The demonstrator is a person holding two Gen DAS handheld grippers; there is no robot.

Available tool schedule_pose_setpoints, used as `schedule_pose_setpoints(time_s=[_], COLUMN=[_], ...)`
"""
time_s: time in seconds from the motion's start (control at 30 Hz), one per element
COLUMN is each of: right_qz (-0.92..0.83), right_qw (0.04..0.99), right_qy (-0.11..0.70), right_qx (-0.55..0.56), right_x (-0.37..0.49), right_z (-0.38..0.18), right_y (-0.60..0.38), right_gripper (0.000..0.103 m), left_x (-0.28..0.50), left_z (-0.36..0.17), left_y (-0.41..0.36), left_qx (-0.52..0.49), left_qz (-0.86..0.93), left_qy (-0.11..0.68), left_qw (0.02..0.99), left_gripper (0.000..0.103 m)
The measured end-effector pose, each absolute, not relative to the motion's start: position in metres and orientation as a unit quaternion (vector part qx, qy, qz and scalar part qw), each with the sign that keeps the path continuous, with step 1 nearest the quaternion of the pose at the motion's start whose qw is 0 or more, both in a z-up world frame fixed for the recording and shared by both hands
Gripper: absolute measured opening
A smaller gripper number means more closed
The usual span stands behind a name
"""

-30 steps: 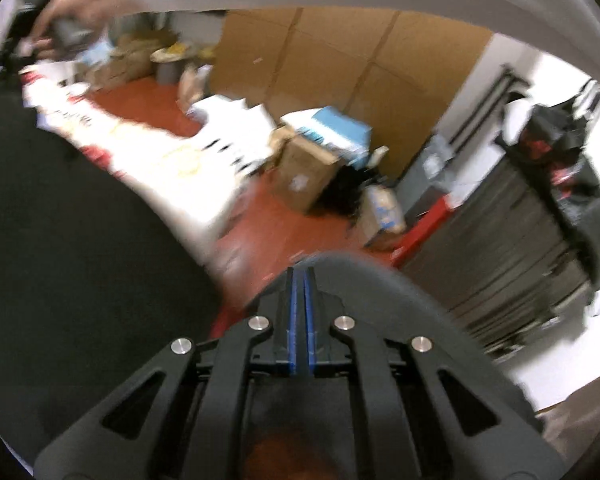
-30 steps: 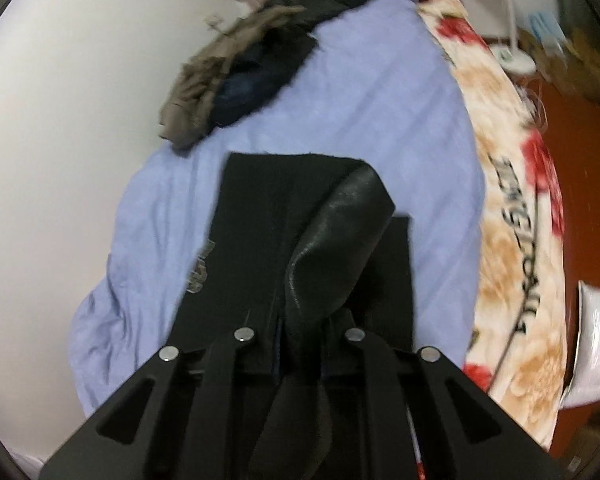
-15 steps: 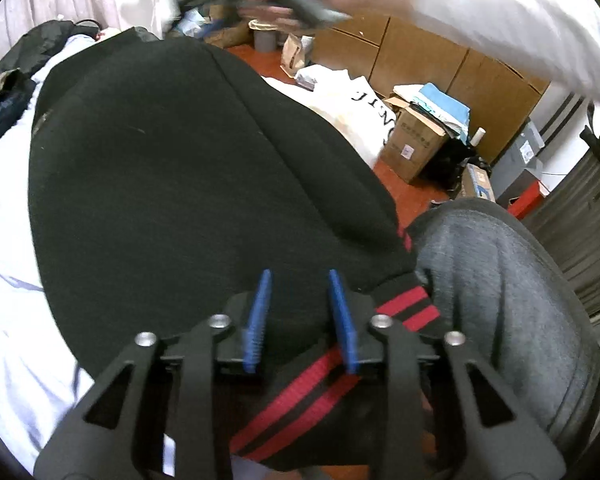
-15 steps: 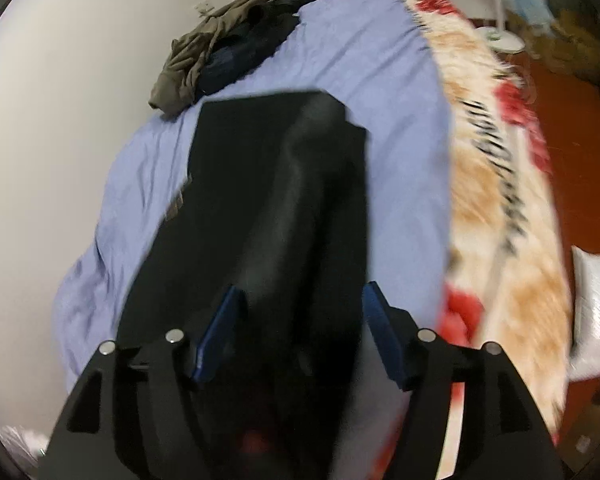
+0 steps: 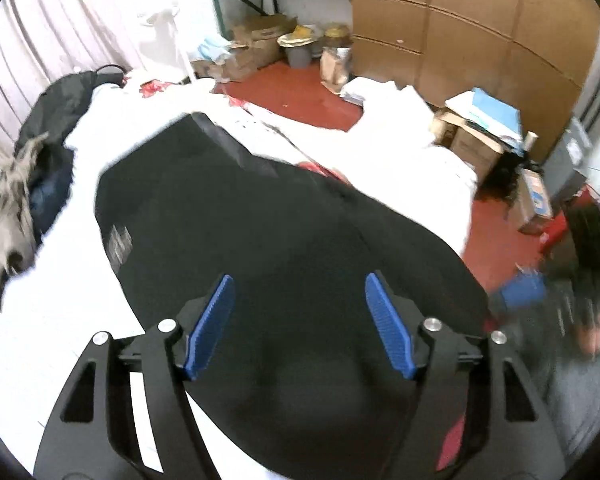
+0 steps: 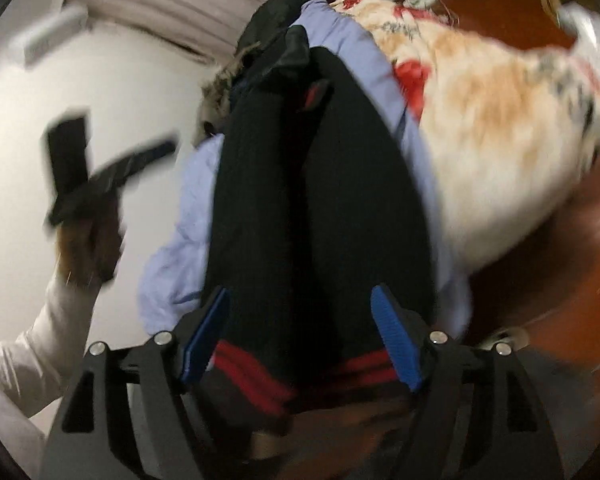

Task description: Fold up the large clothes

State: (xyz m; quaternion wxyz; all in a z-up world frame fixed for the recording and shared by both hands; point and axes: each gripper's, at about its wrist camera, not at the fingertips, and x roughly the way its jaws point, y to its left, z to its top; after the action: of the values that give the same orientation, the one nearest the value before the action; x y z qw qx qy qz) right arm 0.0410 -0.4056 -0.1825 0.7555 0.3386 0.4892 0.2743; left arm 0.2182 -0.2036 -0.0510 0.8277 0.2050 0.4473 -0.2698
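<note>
On bed (image 5: 60, 320), black garment (image 5: 260, 240)

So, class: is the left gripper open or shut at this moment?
Open. The left gripper has its blue pads spread wide apart above the black garment, with nothing clamped between them.

Home bedroom: bed (image 5: 400, 152), curtains (image 5: 40, 40), wooden wardrobe (image 5: 480, 32).

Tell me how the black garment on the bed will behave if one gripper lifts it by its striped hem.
The black garment would probably go floppy: it lies in soft folds on the bed. It looks thick and large, so likely heavy for a one-gripper lift, with the far end dragging. The ribbed red-striped hem should give decent grip rather than slipping.
</note>
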Motion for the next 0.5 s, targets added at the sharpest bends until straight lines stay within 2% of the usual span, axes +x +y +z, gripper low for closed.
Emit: schedule_pose_setpoints(time_s=[0.13,0.23,0.5], right_qz=[0.278,0.266,0.269], right_qw=[0.763,0.781,0.763], right_qy=[0.472,0.477,0.483], right_qx=[0.342,0.304,0.336], right_x=[0.033,0.035,0.044], right_z=[-0.185,-0.184,-0.195], right_y=[-0.382,-0.369,-0.377], right_gripper=[0.072,0.072,0.072], left_x=[0.298,0.34,0.424], left_z=[-0.04,-0.047,-0.129], left_y=[-0.24,-0.268,-0.318], left_qx=[0.227,0.231,0.338], left_qz=[-0.215,-0.188,-0.043], left_qy=[0.443,0.459,0.525], left_qw=[0.84,0.837,0.78], left_gripper=[0.068,0.068,0.068])
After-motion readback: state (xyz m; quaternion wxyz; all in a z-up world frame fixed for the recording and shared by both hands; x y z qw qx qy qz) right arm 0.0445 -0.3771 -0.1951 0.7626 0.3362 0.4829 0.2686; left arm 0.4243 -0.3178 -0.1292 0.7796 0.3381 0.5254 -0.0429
